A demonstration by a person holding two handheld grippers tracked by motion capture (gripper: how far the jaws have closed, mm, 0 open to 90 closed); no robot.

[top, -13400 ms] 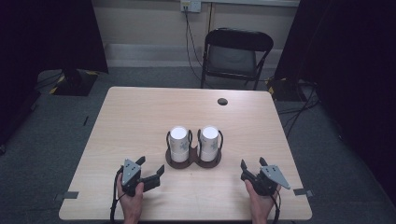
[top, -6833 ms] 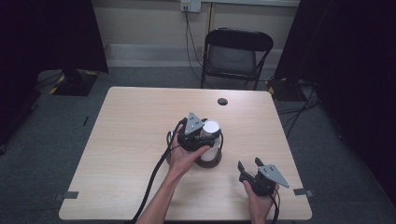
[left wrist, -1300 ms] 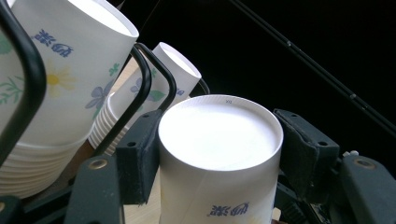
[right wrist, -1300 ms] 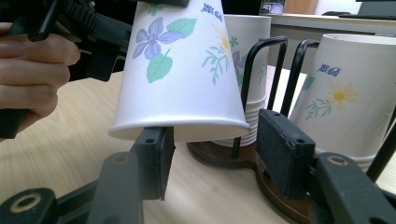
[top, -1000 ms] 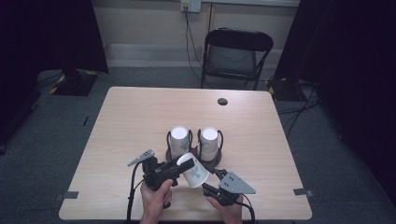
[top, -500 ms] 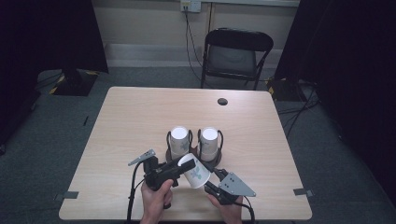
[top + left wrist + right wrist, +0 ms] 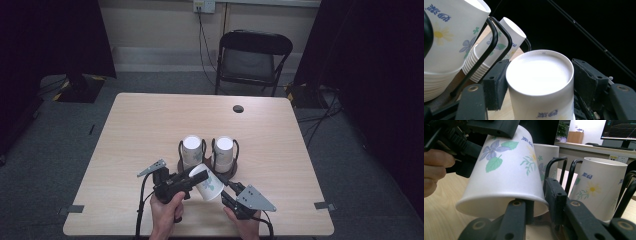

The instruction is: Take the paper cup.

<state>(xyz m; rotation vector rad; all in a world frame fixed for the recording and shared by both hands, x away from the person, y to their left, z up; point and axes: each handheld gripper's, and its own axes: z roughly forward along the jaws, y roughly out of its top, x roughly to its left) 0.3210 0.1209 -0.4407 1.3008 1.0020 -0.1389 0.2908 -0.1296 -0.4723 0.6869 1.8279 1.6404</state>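
Observation:
A flowered paper cup [image 7: 209, 184] hangs tilted over the table's front, between both grippers. My left gripper [image 7: 196, 172] holds its base end. In the left gripper view the white base [image 7: 539, 75] sits between the two pads [image 7: 497, 83] with no gap showing, though the jaws have just been opening. My right gripper [image 7: 223, 192] has just been closing on the cup's rim [image 7: 504, 170], one jaw inside the mouth and the outer pad [image 7: 555, 195] against the wall. Behind the cup stand two cup stacks [image 7: 192, 149] [image 7: 224, 149] in a black wire holder [image 7: 231, 172].
The wooden table [image 7: 140, 130] has a small dark round hole [image 7: 238, 108] near its far edge. A black folding chair [image 7: 250, 55] stands behind the table. Cables trail from both grippers over the front edge.
Earlier both grippers rested at the front edge, then my left gripper reached the left stack and brought a cup forward. Over the last second both hands kept still at the cup.

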